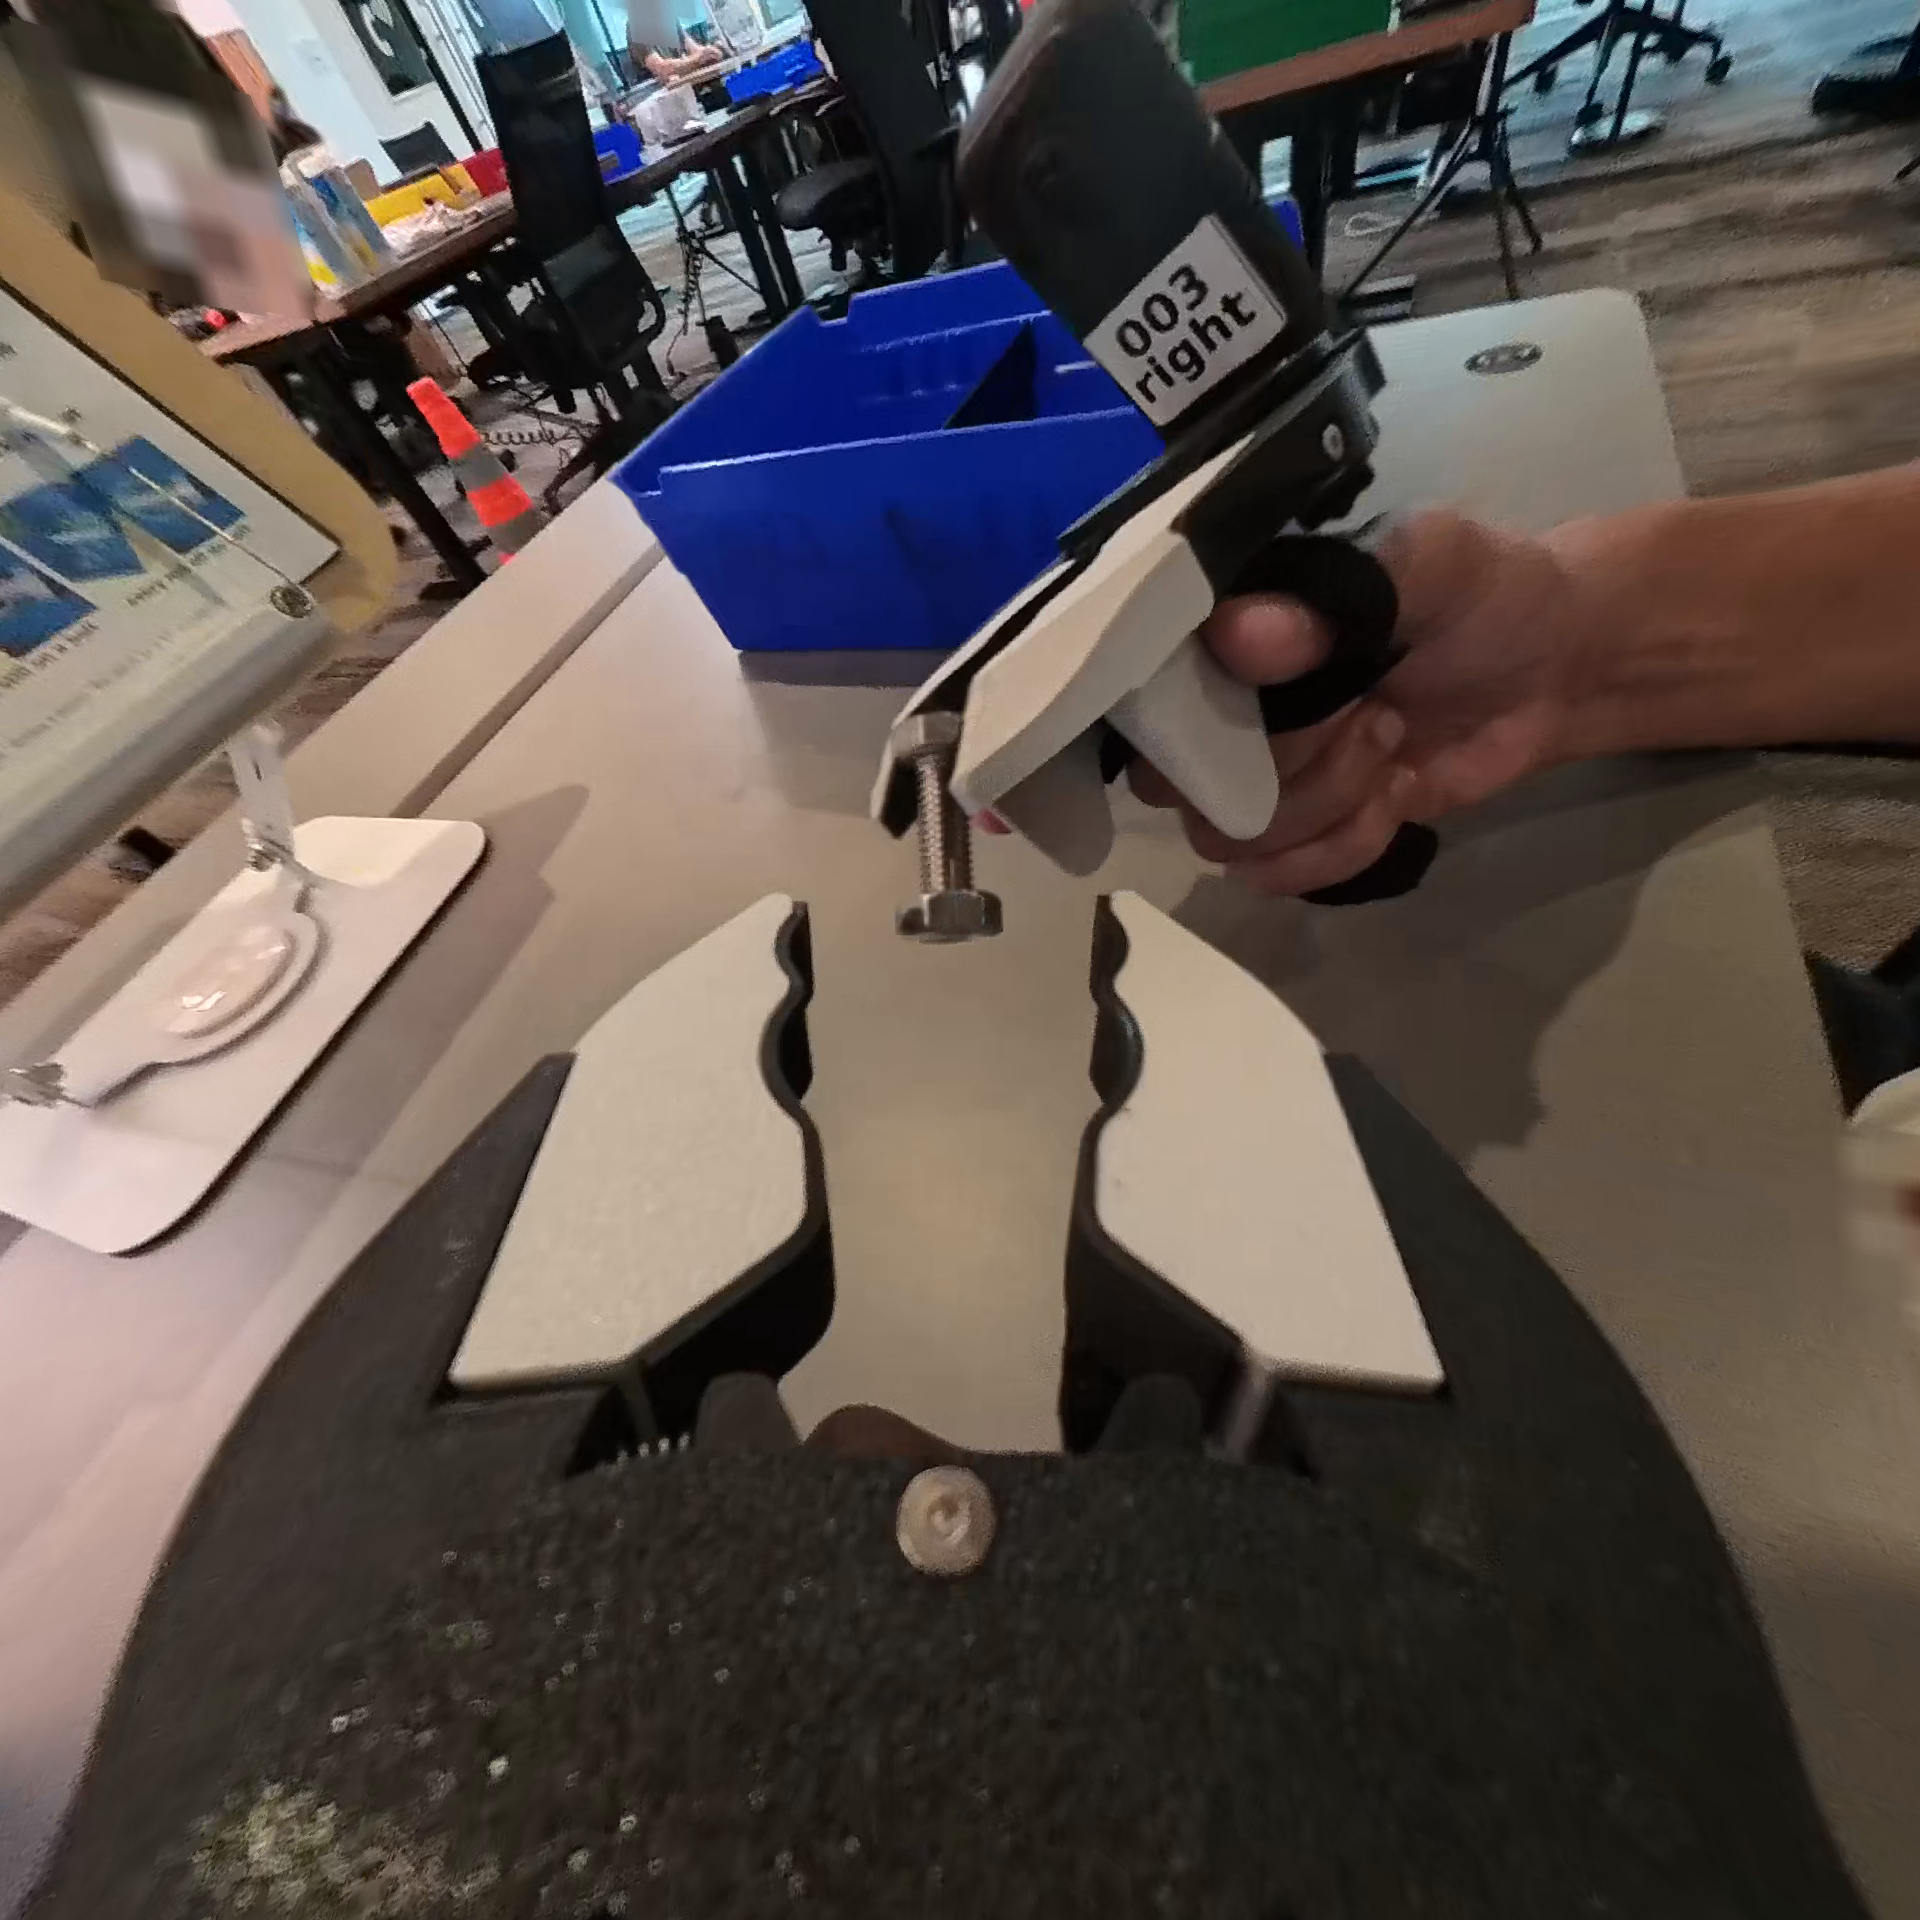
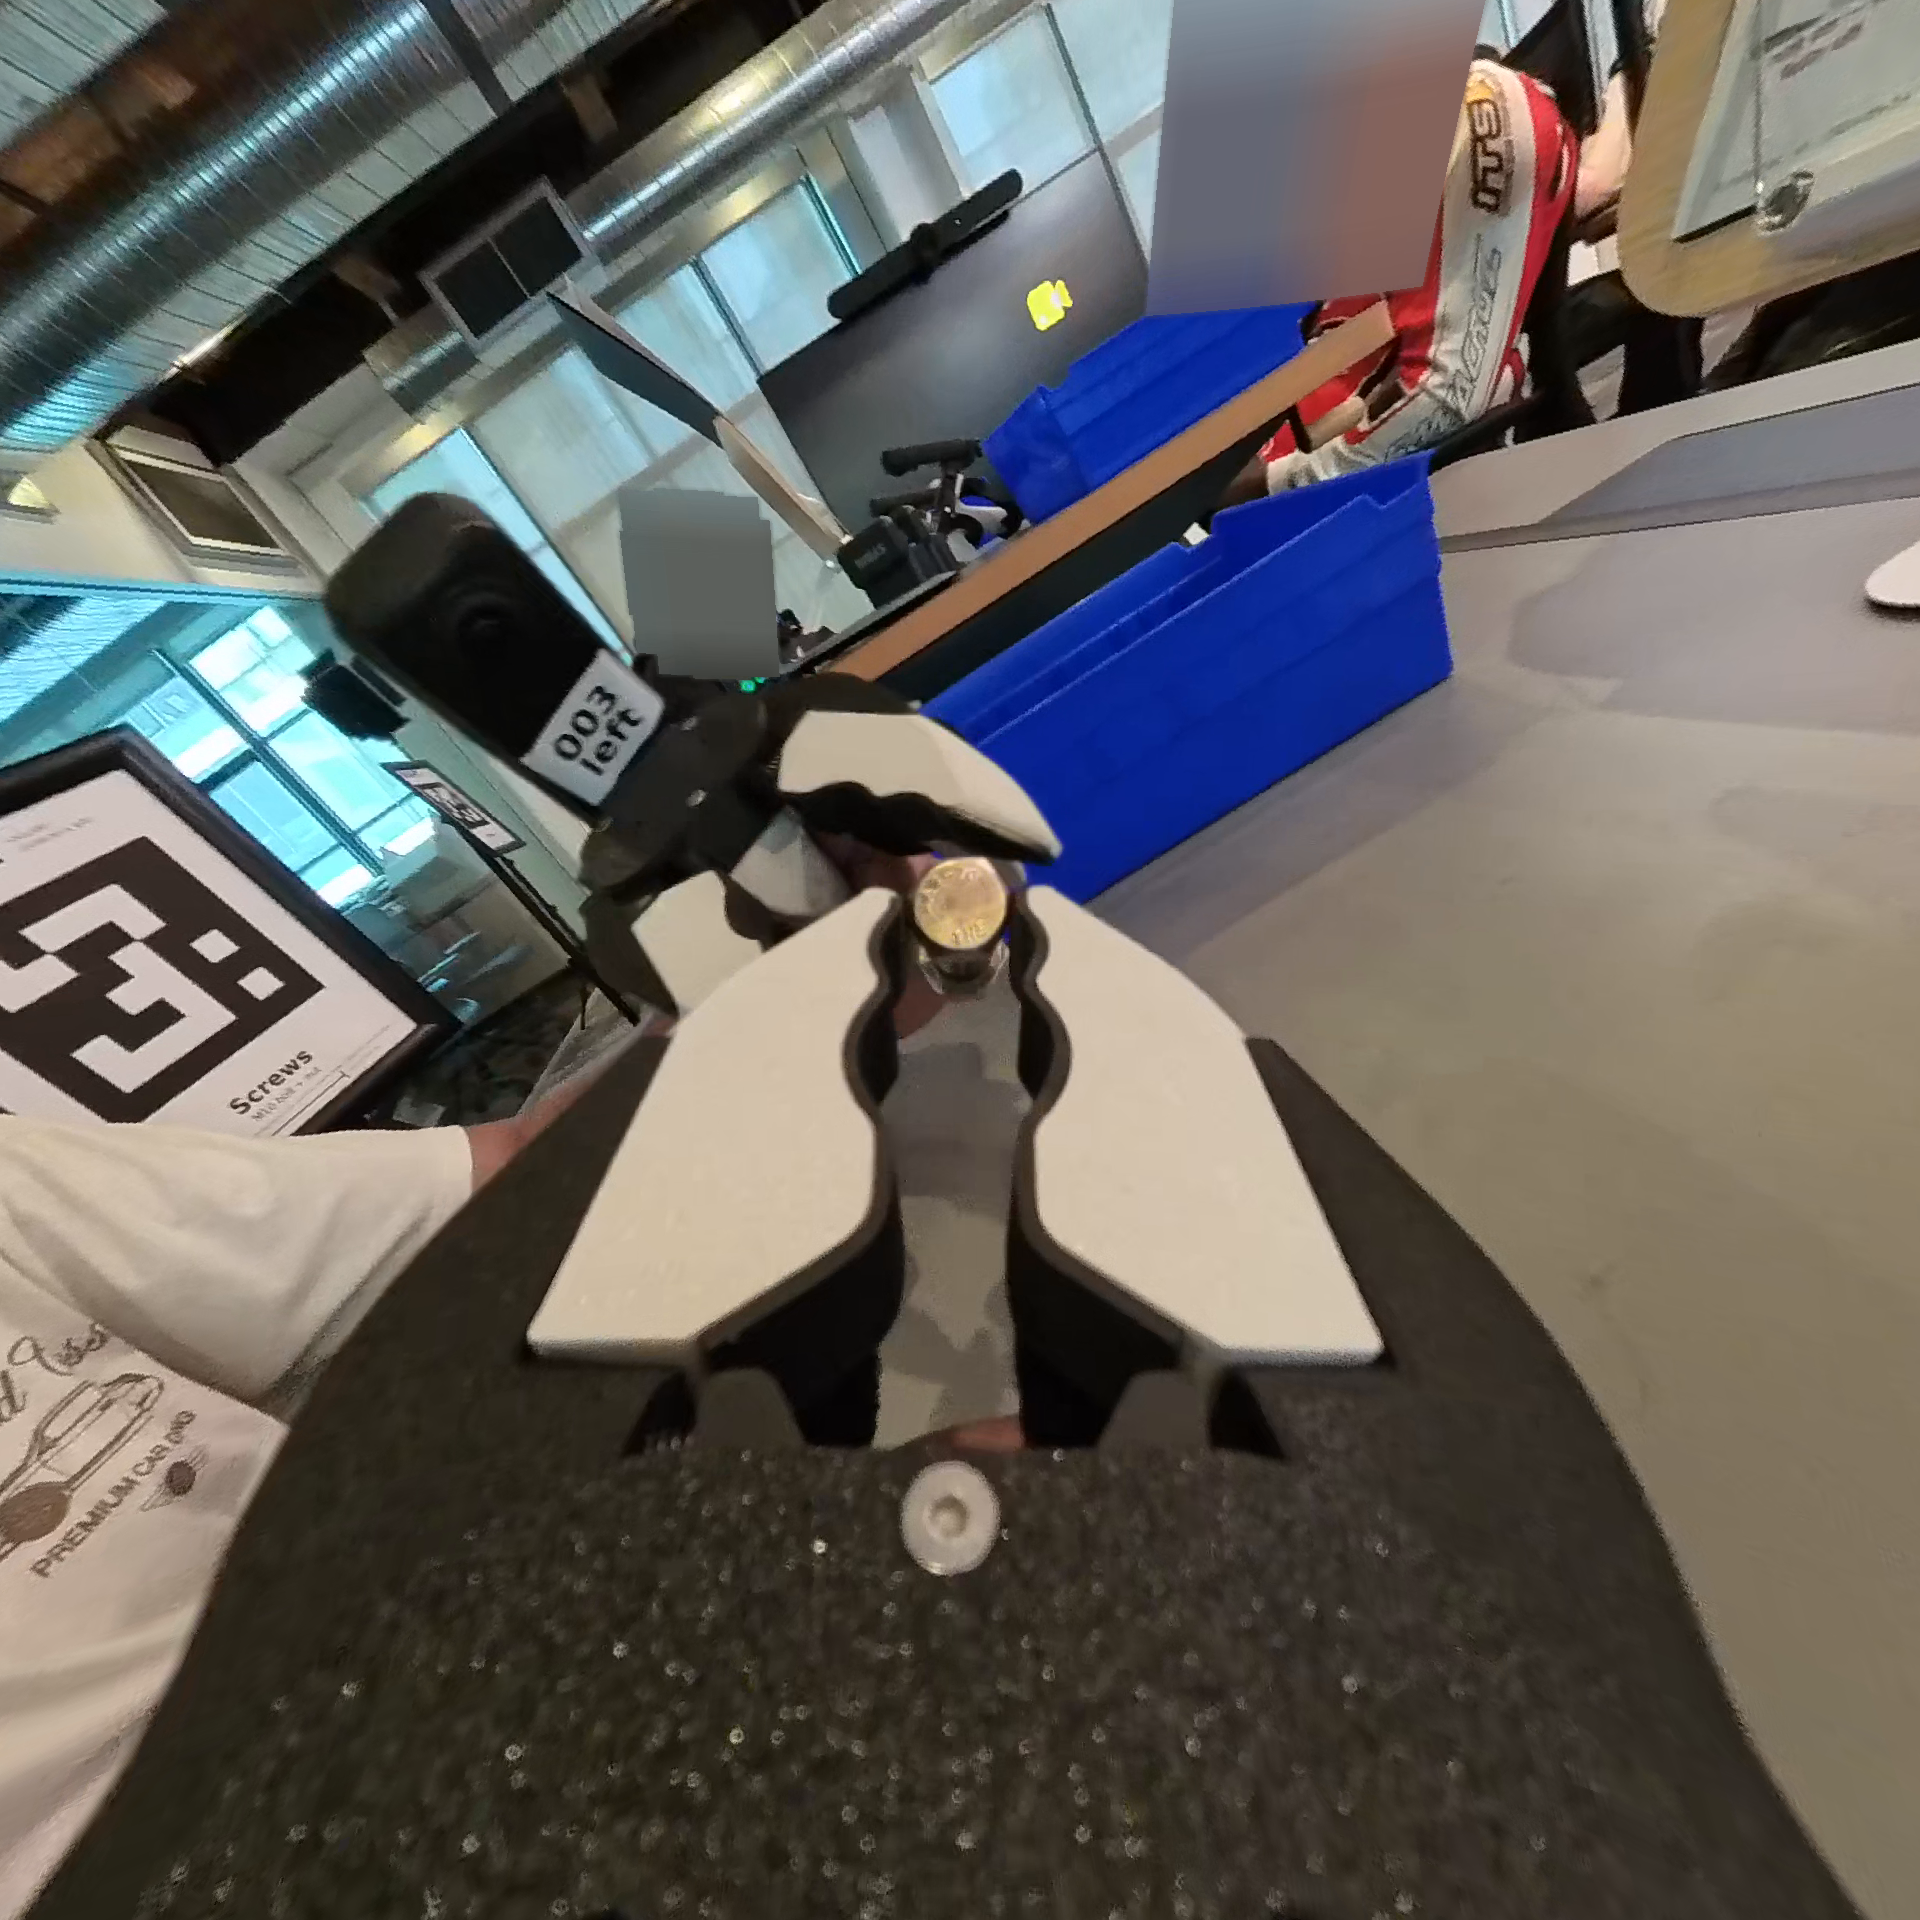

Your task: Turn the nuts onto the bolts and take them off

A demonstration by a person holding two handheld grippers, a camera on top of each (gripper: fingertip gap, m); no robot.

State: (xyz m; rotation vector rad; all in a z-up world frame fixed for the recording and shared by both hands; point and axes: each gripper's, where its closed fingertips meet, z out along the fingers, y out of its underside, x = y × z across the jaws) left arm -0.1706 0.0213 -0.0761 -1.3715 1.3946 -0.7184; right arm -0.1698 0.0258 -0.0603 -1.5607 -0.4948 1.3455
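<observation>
A steel bolt hangs upright above the grey table. My right gripper is shut on its upper end, which shows as a round marked face between my right gripper's tips. A hex nut sits at the lower end of the thread. My left gripper is open and empty. Its tips stand on either side of the nut, apart from it. One of its fingers shows just beyond the bolt in the right wrist view.
A blue divided bin stands on the table behind the bolt, also in the right wrist view. A sign on a white base stands at the left. A framed coded sign stands nearby. A hand holds the right gripper. Only a small space, under 4 cm, lies between the two pairs of fingers.
</observation>
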